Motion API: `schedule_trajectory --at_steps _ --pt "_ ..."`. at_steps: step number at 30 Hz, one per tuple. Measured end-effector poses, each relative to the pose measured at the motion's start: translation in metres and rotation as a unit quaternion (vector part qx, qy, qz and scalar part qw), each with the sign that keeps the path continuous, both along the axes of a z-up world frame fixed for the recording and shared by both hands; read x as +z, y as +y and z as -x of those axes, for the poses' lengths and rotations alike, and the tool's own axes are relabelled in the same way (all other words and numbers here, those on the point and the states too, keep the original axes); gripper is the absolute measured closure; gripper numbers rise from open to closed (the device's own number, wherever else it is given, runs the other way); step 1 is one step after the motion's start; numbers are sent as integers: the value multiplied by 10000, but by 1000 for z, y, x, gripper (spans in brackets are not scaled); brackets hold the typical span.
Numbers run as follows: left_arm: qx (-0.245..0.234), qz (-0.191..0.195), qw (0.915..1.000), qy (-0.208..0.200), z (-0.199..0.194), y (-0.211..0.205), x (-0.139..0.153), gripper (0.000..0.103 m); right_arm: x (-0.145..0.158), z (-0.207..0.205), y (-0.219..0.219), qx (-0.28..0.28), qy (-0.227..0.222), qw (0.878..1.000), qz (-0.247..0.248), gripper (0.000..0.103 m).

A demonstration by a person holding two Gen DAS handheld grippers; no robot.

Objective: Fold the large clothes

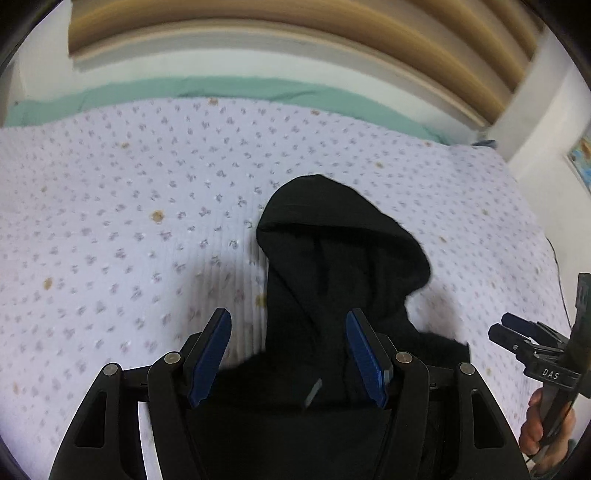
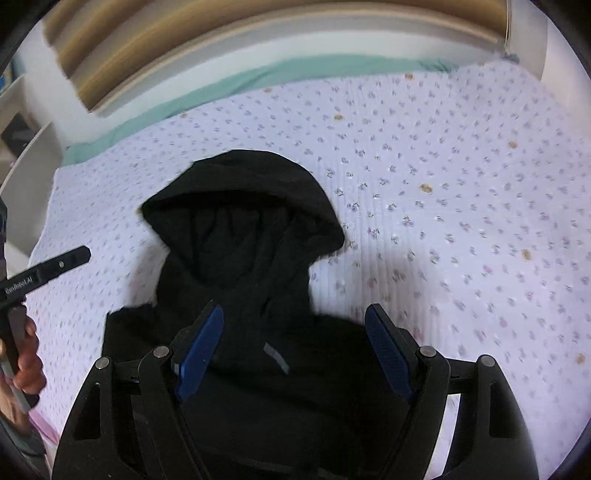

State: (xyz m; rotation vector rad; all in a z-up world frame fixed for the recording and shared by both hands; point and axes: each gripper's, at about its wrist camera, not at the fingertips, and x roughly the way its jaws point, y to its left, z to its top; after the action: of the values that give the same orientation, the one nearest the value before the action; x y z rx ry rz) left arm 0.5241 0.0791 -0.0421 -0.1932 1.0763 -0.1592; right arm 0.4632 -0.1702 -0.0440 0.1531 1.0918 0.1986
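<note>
A black hoodie (image 1: 332, 258) lies on the bed with its hood pointing away from me and a small grey tag (image 1: 313, 392) at the neck. My left gripper (image 1: 288, 317) hangs open above the neck area; its blue pads (image 1: 208, 354) touch no cloth. In the right wrist view the same hoodie (image 2: 240, 240) spreads below my right gripper (image 2: 295, 308), which also stands open and empty over the collar. The right gripper (image 1: 504, 326) shows at the right edge of the left wrist view, held by a hand (image 1: 546, 424).
The hoodie rests on a white bedspread with small flowers (image 1: 129, 221), with a green sheet (image 1: 221, 86) beyond it. A wooden headboard (image 1: 295, 22) and white wall close the far side. A finger of the left gripper (image 2: 59, 264) and a hand (image 2: 29, 354) show at the left.
</note>
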Motion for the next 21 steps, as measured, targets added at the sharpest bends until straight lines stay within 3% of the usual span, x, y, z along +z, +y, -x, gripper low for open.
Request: schedule_trajectory --at_steps 9,10,11,12,13,14,15,17,18,20,21 --pt "338 94 9991 247 -75 -1 -85 37 -89 -90 -10 -334 623 9965 -442 23" --pt "444 76 9987 253 -82 1 -91 37 -98 -98 -10 -394 712 9955 -483 27" --pt "536 41 9982 275 -88 3 -97 37 -109 -107 -10 -425 818 9942 -545 49" --pt "649 30 9975 290 -94 8 -101 48 -115 -111 -10 -422 882 9933 -616 73" --pt "769 152 9966 257 -98 17 -103 62 -118 -114 -10 -473 902 9931 -584 87" --pt "795 408 9956 282 -100 27 -103 89 -118 -115 -14 -603 850 9936 -431 96" --pt "880 634 9936 323 -100 37 -101 93 -111 -114 -22 -747 730 9935 -450 98" --pt "1016 1210 9873 177 -88 61 -86 93 -86 -100 -44 -921 417 9882 -1147 99" --pt "973 1498 9839 90 -79 70 -77 92 -76 -94 -47 -879 300 9875 -1271 99" --pt "854 1509 9848 25 -67 74 -70 90 -59 -83 -43 -644 15 9920 -1082 99" --pt "790 1371 9874 48 -64 72 -73 89 -59 -80 -34 -487 -73 9961 -731 99"
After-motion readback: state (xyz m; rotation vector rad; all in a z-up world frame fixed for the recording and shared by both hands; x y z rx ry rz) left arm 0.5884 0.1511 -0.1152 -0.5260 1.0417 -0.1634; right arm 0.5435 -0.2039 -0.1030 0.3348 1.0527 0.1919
